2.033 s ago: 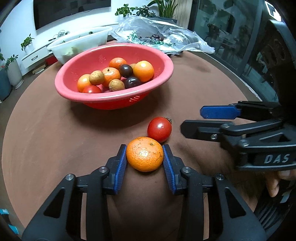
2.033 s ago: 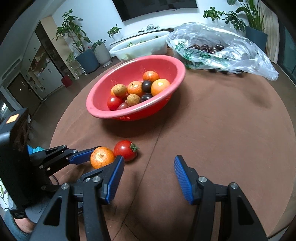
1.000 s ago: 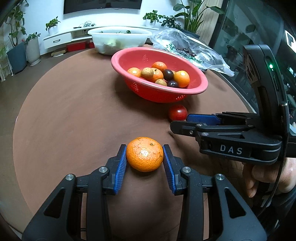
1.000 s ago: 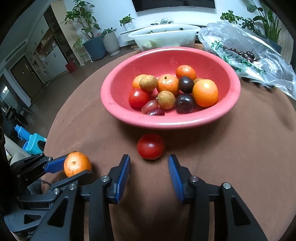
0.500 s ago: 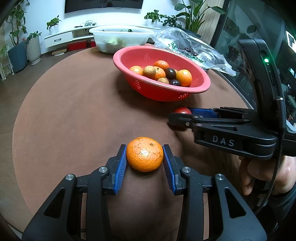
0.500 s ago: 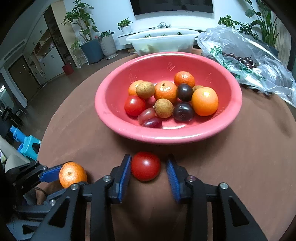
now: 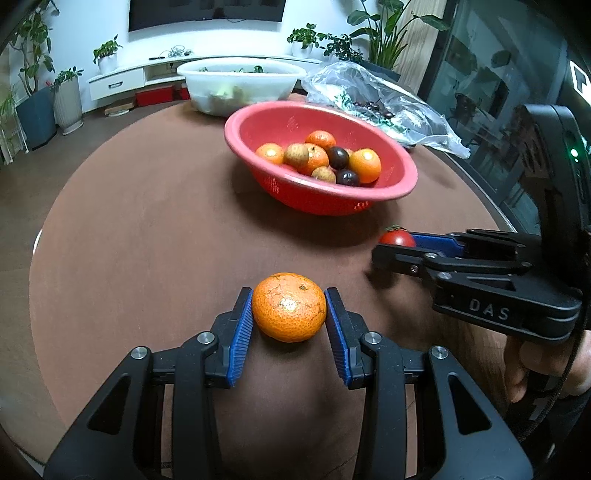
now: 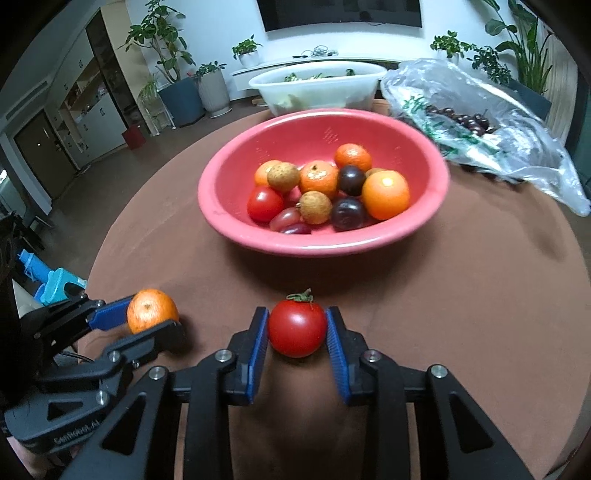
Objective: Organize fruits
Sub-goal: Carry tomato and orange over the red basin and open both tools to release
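Half the tomato [image 7: 397,237] hidden behind the right gripper [image 7: 397,247] jaws.

On the tabletop [image 8: 480,295] the bowl [image 8: 236,221] of fruit sits at my twelve o'clock, the tub [image 8: 317,92] behind it, the bag [image 8: 517,147] at two.

The tomato [image 8: 297,328] is smooth and glossy, the mandarin [image 7: 289,307] dimpled with a dull sheen. The red basin [image 8: 236,225] looks like smooth plastic; the brown tabletop [image 7: 147,240] is matt.

White tub [image 7: 240,86], wall television [image 8: 341,13], potted plants [image 8: 210,83], blue spray bottle [image 8: 51,282]
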`<state>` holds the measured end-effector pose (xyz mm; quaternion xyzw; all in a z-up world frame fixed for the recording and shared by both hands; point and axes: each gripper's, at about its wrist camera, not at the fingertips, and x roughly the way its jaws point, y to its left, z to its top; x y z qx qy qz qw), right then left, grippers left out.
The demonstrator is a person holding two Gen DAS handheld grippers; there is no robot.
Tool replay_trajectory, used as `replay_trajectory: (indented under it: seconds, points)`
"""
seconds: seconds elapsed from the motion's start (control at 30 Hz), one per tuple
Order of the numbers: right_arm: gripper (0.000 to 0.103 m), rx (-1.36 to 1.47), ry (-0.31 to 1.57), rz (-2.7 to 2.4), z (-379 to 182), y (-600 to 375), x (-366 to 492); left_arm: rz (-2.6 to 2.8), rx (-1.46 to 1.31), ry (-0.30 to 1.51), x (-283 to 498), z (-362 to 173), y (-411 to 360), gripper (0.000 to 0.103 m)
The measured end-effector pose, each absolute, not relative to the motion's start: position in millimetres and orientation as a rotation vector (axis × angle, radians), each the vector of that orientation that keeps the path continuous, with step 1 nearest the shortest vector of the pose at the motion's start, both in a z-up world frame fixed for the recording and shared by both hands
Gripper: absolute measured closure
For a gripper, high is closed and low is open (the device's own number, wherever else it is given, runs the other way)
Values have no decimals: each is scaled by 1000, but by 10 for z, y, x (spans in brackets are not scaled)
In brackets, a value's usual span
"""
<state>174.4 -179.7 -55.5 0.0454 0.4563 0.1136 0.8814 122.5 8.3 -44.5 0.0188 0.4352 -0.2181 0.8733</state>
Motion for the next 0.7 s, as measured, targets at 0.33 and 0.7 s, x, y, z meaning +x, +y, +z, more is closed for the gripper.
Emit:
replay_trajectory:
  seconds: [0.33,0.7]
  points:
    - [69,37,896,153,-300,-1964,1737,-449,101,820,1562,8,-92,67]
    - [69,-37,808,107,169,-2102,2051,-419,165,756,2213,393,-330,67]
